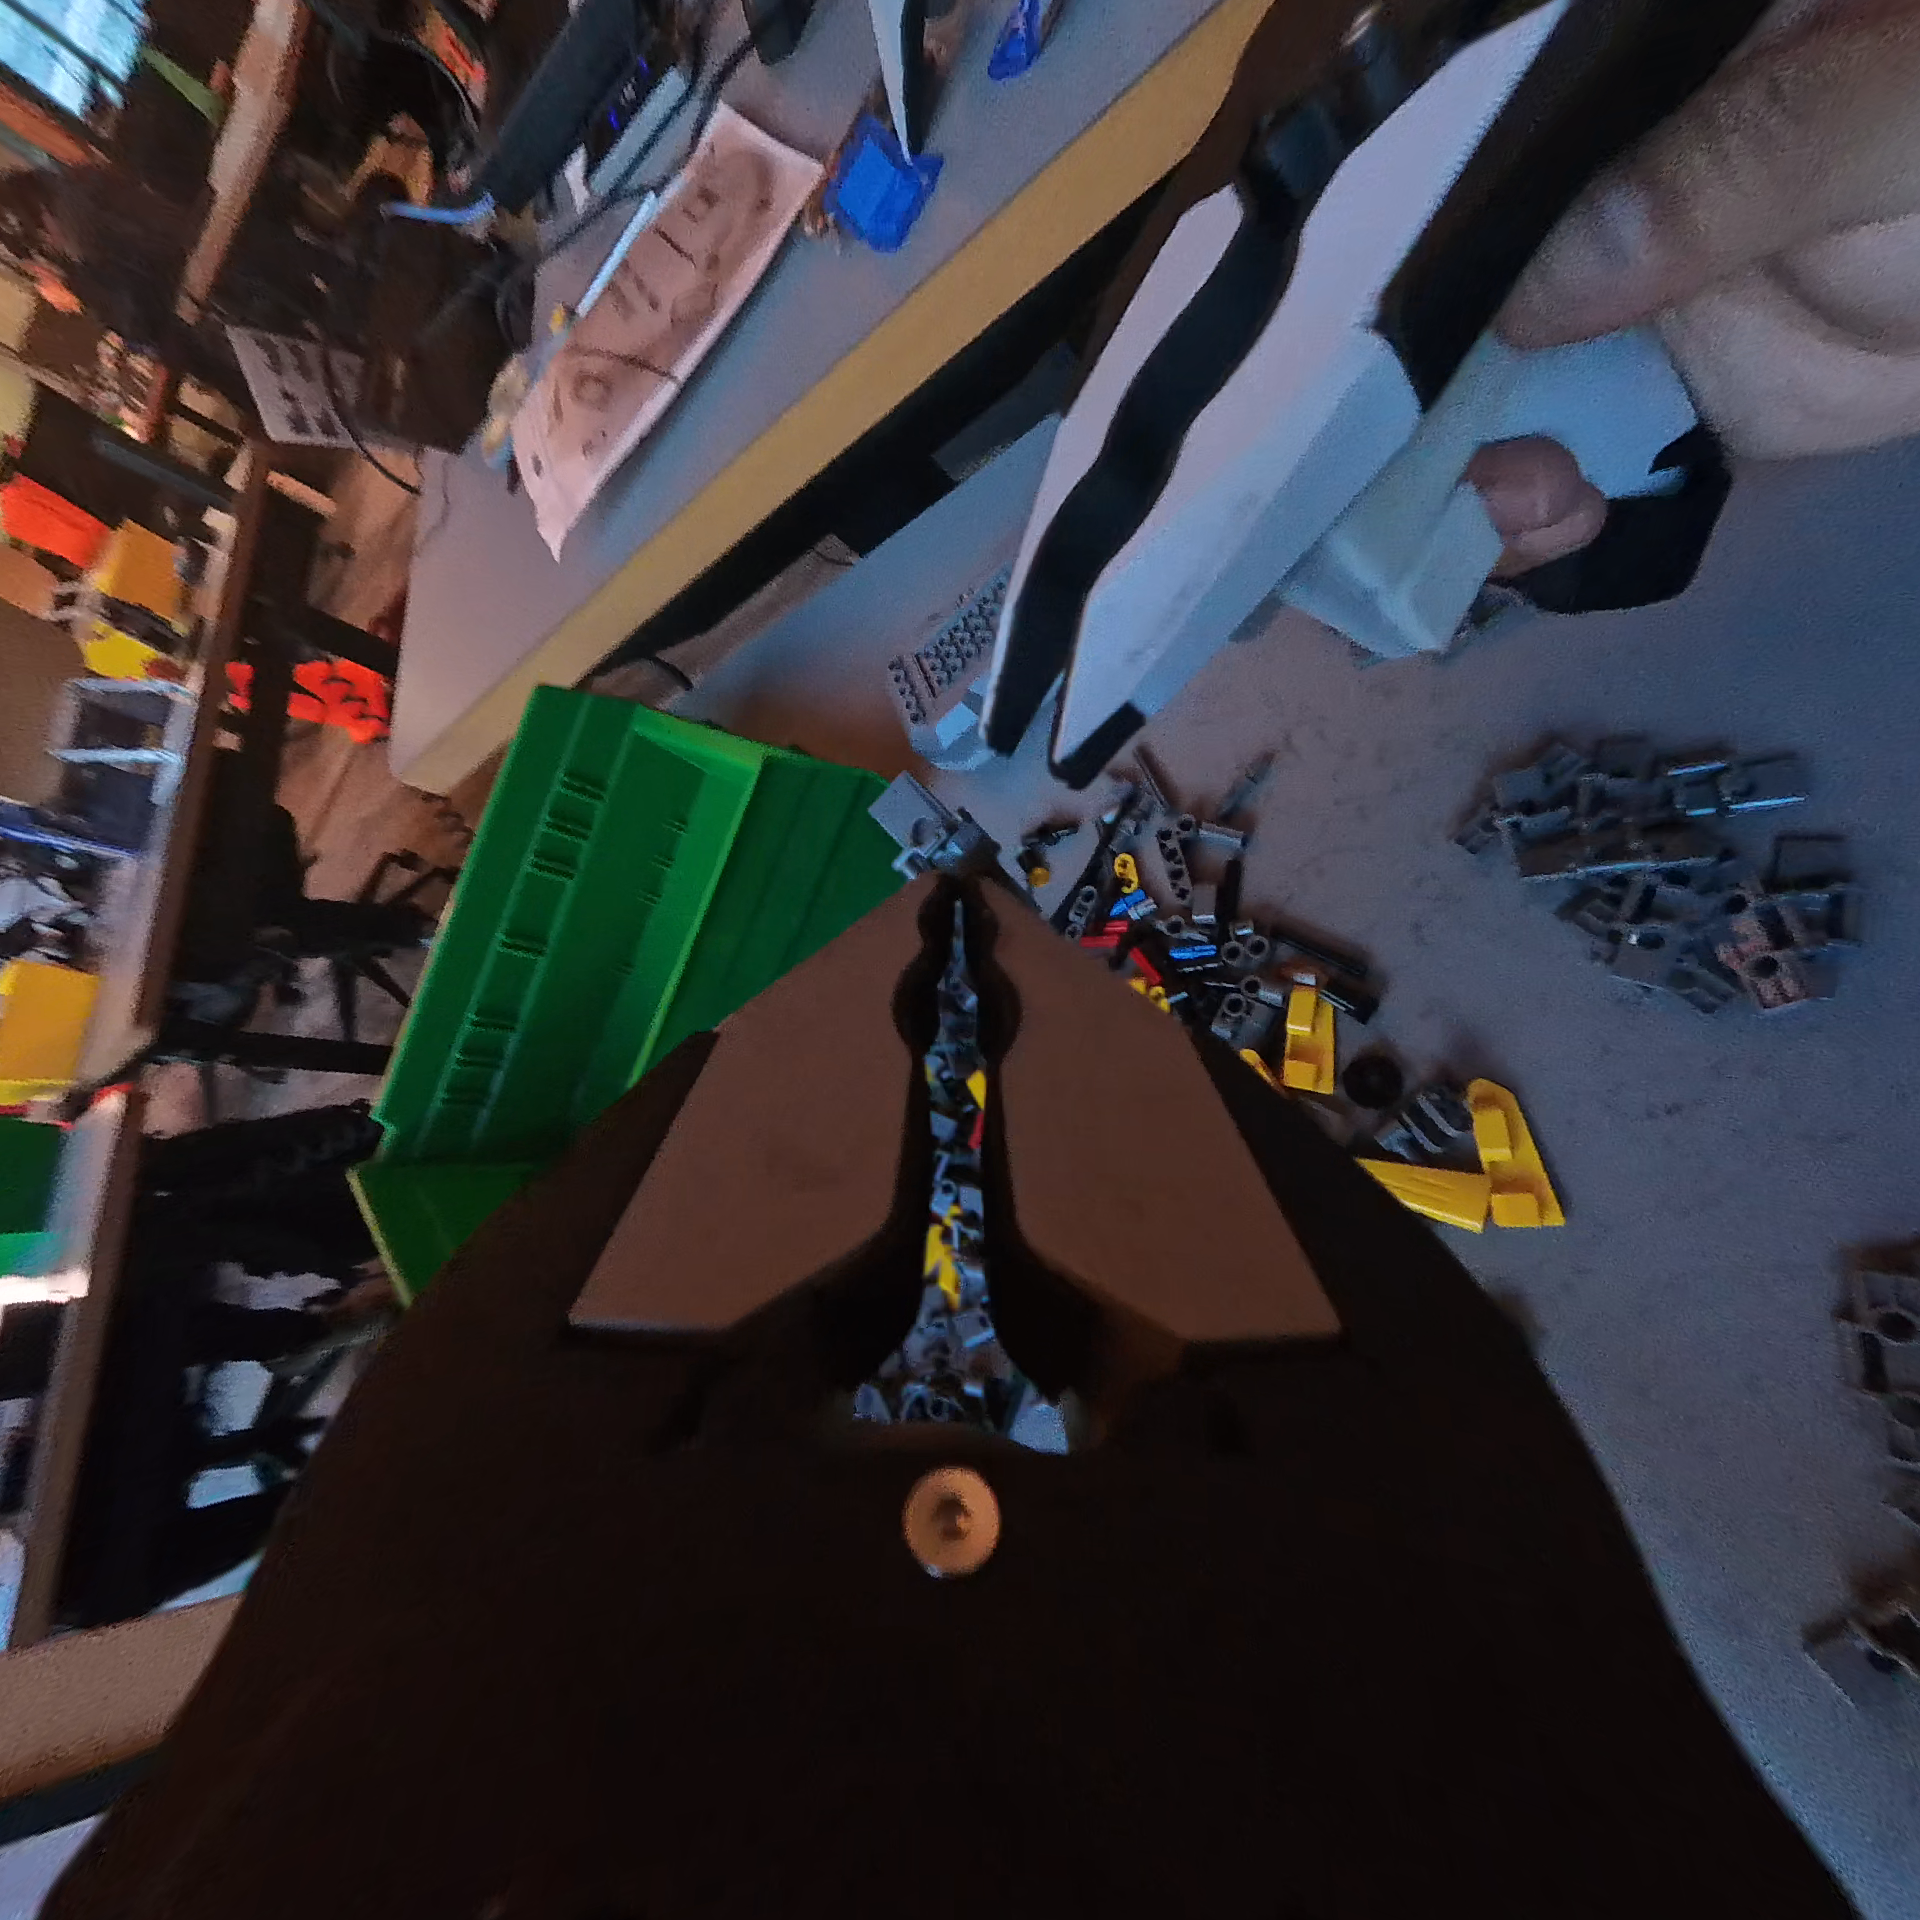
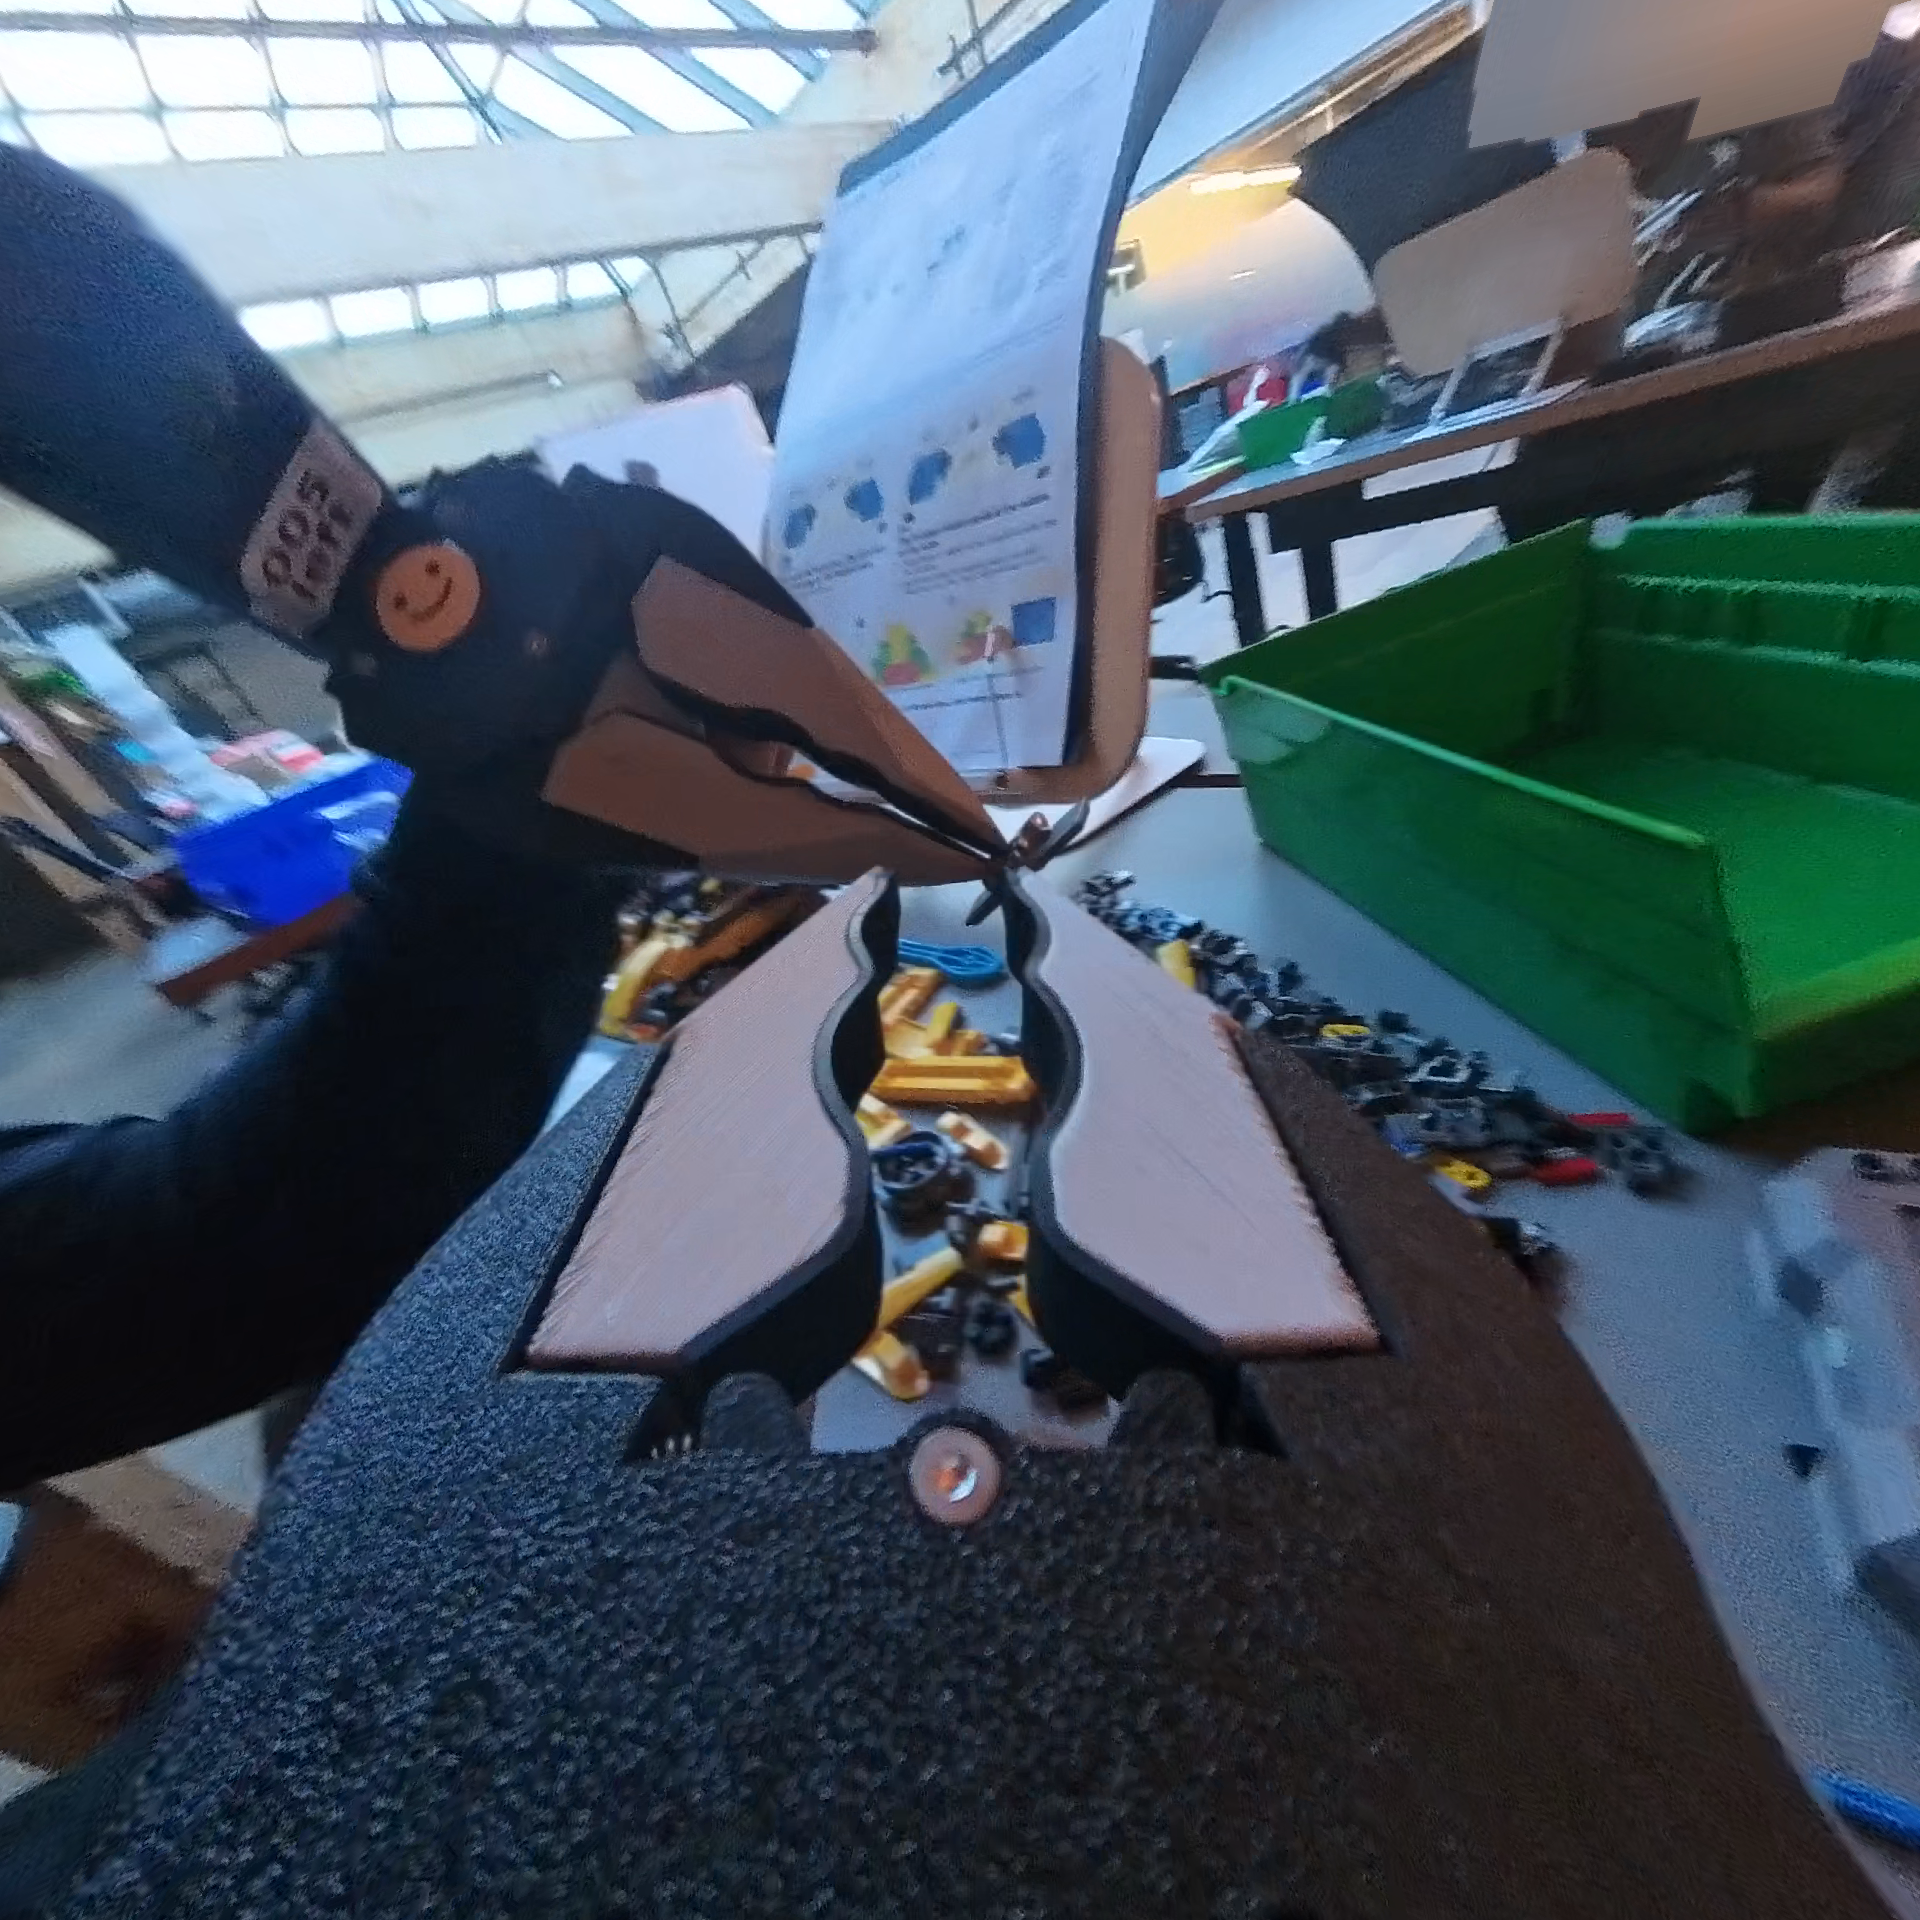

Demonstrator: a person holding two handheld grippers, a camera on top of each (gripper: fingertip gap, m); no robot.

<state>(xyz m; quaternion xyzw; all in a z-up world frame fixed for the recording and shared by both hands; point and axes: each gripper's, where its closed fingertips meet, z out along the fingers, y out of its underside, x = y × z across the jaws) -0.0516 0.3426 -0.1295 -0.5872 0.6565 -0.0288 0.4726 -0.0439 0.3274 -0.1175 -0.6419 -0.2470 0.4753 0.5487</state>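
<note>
We see two grippers held close together above a grey tabletop [image 1: 1621,1382].

The left gripper [image 1: 956,888] has its jaws squeezed together at the tip. They pinch a small grey piece [image 1: 930,831]. The piece sticks out past the tip, up in the air and not on the tabletop. It sits just in front of the corner of a green bin [image 1: 582,935].

The right gripper [image 2: 951,883] points up at that same spot. A hand [image 1: 1766,260] holds its white handle. Its jaws are a little apart at the tip. A thin dark bit [image 2: 982,904] shows right by the tip. We cannot tell if the jaws hold it or if it belongs to the small grey piece. In the right wrist view the two tips look almost touching, with the small piece just above the right one.

Under the grippers lies a heap of little building pieces [image 1: 1195,935], black, grey, red and blue. Some long yellow pieces [image 2: 945,1081] lie among them. A bunch of grey pieces [image 1: 1662,883] lies on its own, well apart from the heap.

The green bin stands beside the heap, and we see nothing inside it. Behind the grippers a printed picture sheet [image 2: 935,468] stands up on a wooden holder.
</note>
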